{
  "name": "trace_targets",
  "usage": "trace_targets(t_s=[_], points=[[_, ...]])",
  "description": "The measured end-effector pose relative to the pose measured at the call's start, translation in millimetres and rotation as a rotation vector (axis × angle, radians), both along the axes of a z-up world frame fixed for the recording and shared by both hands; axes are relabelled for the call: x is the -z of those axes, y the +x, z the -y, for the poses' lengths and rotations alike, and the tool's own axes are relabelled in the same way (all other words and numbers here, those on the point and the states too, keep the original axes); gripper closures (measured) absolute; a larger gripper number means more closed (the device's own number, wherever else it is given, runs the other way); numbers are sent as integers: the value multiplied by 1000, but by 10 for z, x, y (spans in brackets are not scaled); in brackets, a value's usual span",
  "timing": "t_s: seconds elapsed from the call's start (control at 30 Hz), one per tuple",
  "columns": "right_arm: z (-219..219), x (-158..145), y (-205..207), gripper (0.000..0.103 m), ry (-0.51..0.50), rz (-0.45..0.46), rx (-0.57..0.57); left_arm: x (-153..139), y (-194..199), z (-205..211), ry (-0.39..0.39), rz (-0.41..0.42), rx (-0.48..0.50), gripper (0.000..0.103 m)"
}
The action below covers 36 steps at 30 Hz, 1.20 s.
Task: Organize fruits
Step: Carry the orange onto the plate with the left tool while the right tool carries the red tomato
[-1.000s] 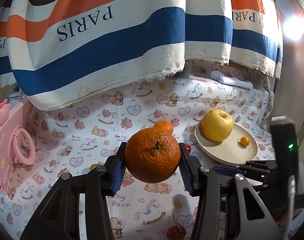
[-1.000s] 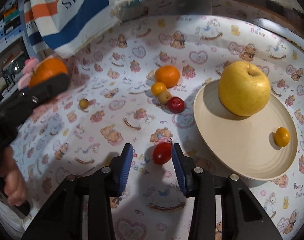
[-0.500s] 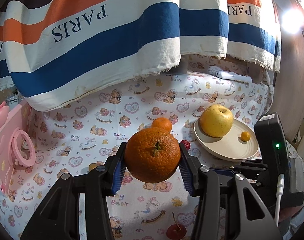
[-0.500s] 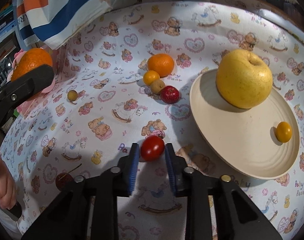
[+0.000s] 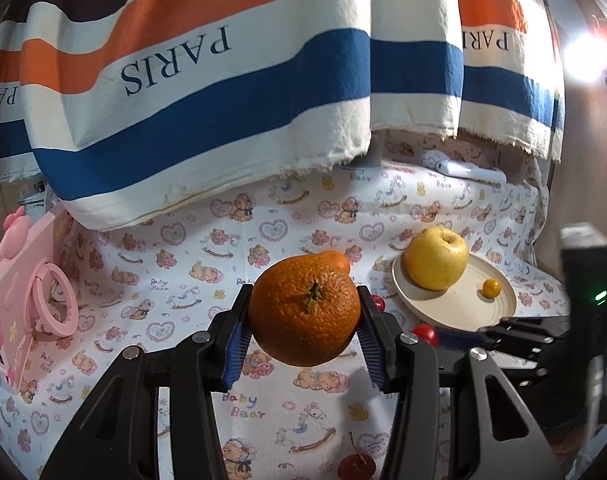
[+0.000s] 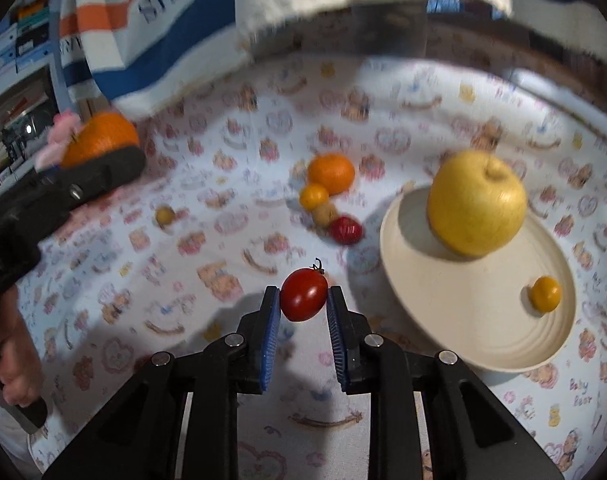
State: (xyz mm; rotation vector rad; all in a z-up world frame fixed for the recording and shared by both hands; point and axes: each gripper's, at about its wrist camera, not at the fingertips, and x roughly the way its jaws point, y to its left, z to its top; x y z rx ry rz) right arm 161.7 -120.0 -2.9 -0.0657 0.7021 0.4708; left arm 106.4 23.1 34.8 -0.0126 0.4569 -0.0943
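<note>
My right claw (image 6: 303, 304) grips a red tomato (image 6: 304, 294) between its blue pads, clear of the bear-print surface (image 6: 223, 264), just left of the cream plate (image 6: 455, 320). The jaws have just been closing on it. My left claw (image 5: 303, 328) clamps a big orange (image 5: 304, 311) in the air. On the plate sit a yellow apple (image 6: 477, 202) and a small yellow tomato (image 6: 545, 294), well apart. Beyond, a small orange (image 6: 330, 173) heads a tight cluster of little fruit. A striped cloth (image 5: 231, 92) printed PARIS hangs behind.
</note>
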Motion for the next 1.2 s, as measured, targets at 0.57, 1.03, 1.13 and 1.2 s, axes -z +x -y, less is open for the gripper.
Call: trace_targets(t_s=[0.57, 1.03, 1.13, 1.2], points=[[510, -777, -251, 78, 107, 220, 115, -185, -147, 173, 26, 31, 84, 56], [1148, -670, -31, 78, 51, 78, 260, -313, 478, 891, 46, -225, 319, 56], [1232, -493, 110, 78, 79, -52, 239, -163, 674, 1135, 78, -288, 347, 56], [1292, -420, 169, 78, 78, -92, 252, -55, 804, 1251, 94, -319, 346, 56]])
